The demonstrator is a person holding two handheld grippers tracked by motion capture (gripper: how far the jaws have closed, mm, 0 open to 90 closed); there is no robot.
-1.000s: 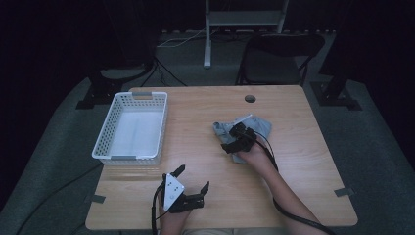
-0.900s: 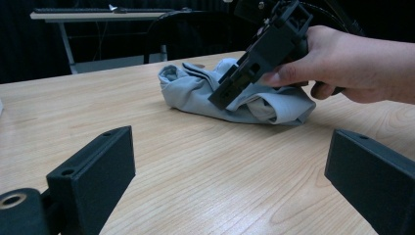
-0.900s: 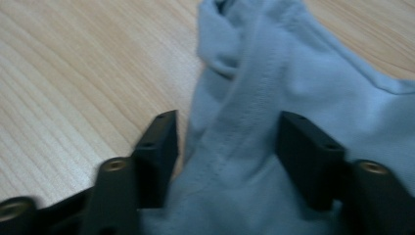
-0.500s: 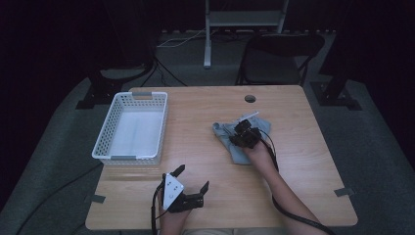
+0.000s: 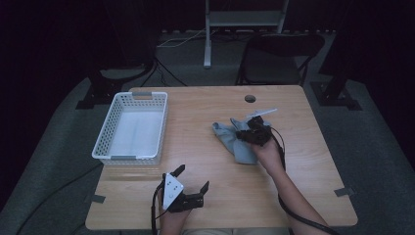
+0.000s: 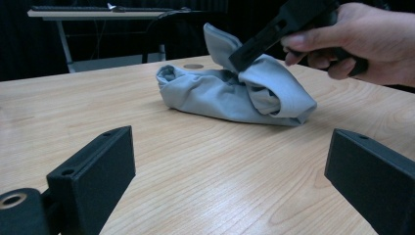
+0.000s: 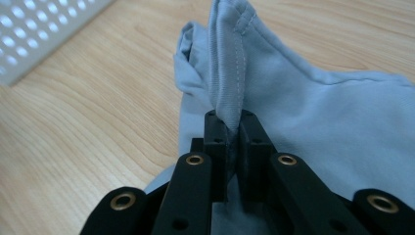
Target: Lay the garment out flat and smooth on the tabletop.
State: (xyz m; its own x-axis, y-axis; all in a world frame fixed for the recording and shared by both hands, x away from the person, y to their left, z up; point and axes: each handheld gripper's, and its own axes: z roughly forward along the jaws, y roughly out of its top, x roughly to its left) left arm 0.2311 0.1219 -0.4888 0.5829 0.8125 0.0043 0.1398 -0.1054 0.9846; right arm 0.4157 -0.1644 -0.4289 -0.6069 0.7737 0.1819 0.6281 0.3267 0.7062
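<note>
White plastic, the perforated basket (image 5: 129, 128) stands at the left of the wooden table (image 5: 210, 191). Near the front edge, the left gripper (image 5: 192, 180) rests low with its jaws spread wide and nothing between them — the tabletop shows bare in the gap. Right of centre lies the crumpled grey-blue cloth (image 5: 235, 142), well apart from the basket. The right gripper (image 7: 234, 128) has just been closing and now pinches a stitched hem of that cloth, jaws nearly together — the fold stands up out of them.
</note>
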